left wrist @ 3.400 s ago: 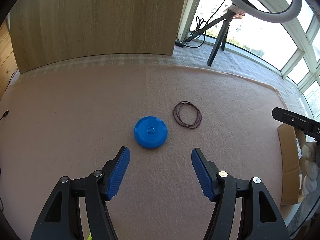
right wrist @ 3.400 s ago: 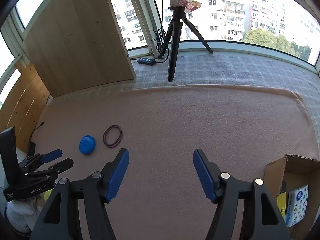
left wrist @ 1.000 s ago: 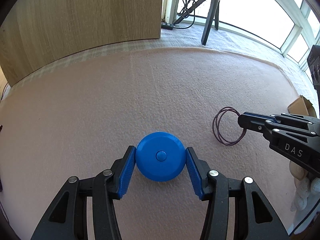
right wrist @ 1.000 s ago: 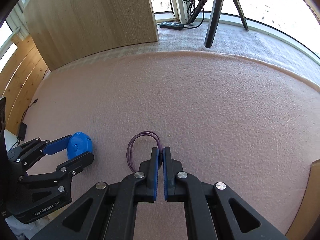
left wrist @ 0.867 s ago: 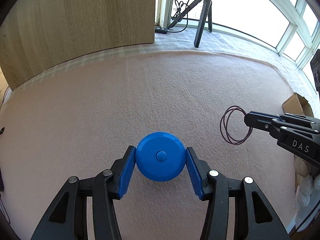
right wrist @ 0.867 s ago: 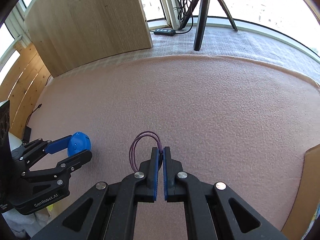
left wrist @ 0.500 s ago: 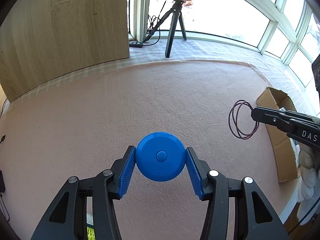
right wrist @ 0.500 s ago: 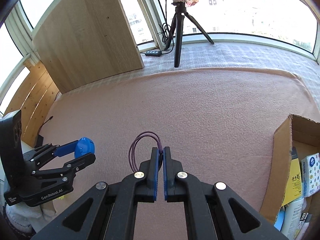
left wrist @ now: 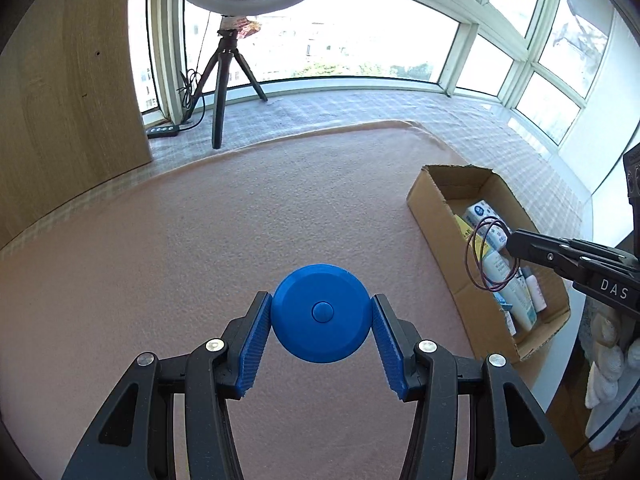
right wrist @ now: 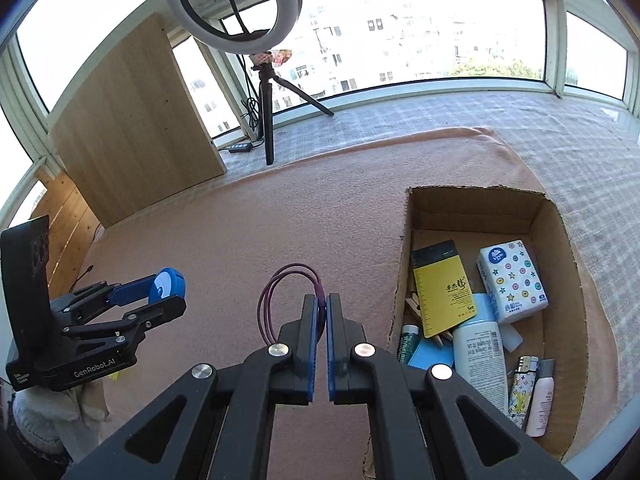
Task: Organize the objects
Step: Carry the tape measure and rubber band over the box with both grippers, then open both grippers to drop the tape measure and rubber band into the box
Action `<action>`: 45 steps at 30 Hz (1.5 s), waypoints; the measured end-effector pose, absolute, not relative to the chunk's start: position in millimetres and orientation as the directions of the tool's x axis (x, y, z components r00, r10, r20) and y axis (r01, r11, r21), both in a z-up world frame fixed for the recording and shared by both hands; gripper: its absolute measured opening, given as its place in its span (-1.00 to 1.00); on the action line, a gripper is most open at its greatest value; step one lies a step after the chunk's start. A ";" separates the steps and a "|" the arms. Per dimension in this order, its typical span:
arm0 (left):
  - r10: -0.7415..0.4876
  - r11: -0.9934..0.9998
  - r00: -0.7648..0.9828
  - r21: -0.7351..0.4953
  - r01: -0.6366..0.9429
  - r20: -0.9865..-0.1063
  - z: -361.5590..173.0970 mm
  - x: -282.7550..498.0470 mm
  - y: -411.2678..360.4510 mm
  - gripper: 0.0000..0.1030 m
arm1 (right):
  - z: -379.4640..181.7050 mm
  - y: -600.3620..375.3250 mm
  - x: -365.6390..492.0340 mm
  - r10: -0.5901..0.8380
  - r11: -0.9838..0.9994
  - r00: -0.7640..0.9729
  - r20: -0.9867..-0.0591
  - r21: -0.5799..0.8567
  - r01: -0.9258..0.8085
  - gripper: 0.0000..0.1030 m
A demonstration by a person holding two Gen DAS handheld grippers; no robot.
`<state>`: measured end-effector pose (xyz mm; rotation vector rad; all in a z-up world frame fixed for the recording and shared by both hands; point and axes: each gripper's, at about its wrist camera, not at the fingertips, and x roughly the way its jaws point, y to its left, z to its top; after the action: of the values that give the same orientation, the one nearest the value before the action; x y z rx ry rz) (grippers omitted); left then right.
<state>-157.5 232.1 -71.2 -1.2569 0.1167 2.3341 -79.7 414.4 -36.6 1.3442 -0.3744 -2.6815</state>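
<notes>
The fingers [left wrist: 256, 344] of the left gripper [left wrist: 320, 316] are spread about halfway and pressed against both sides of a blue round case [left wrist: 320, 312], which is held clear of the pink blanket [left wrist: 200, 240] below. The pads of the right gripper [right wrist: 322, 312] are closed almost together, and a loop of purple cord [right wrist: 280, 292] is pinched between them near their tips; the loop stands out ahead and to the left of those tips.

To the right of both pairs of fingers an open cardboard box [right wrist: 560, 248] is seen on the blanket. In the left wrist view the cord [left wrist: 486, 256] is seen in front of the box's opening. Inside the box a yellow notebook [right wrist: 444, 292], a tissue pack [right wrist: 514, 280] and a white bottle [right wrist: 480, 364] are lying. Farther ahead of the fingers a ring light on a tripod [right wrist: 264, 120] is standing beside a wooden panel [right wrist: 136, 128].
</notes>
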 end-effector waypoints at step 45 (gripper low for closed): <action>0.463 -0.746 -0.354 -0.143 -0.650 -0.812 -82.8 -169.7 461.2 0.51 | -55.8 545.3 -14.7 -0.106 -0.947 -0.601 -0.792 0.264 -0.182 0.20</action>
<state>-169.7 461.2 -82.8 -1.1832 0.2670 2.1235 -14.7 545.3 -55.8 1.4215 -0.5128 -2.8032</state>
